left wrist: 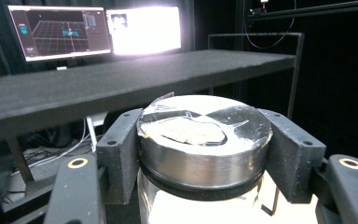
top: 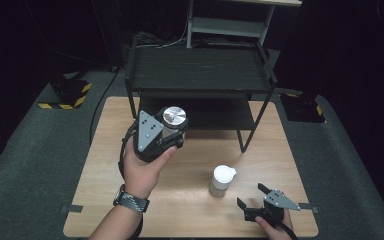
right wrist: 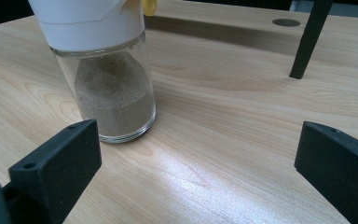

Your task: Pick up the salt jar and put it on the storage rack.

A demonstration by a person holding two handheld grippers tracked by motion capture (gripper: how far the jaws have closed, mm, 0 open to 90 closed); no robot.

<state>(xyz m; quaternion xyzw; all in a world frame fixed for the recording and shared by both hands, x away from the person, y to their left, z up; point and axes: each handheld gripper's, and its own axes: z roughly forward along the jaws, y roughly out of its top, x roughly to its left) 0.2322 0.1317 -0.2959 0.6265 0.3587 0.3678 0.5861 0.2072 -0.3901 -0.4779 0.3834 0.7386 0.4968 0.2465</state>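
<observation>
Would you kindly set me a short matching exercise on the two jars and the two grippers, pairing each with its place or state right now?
Things:
1. metal-lidded jar
2. white-capped jar
3. left gripper
4. right gripper

Places or states:
A. jaws open, with nothing between them
B. standing on the wooden table, part full of brown powder
E. jaws shut on a silver lid
D. held up off the table, in front of the black shelf

Pairs: 1-D, 2-B, 3-E, 4-A
</observation>
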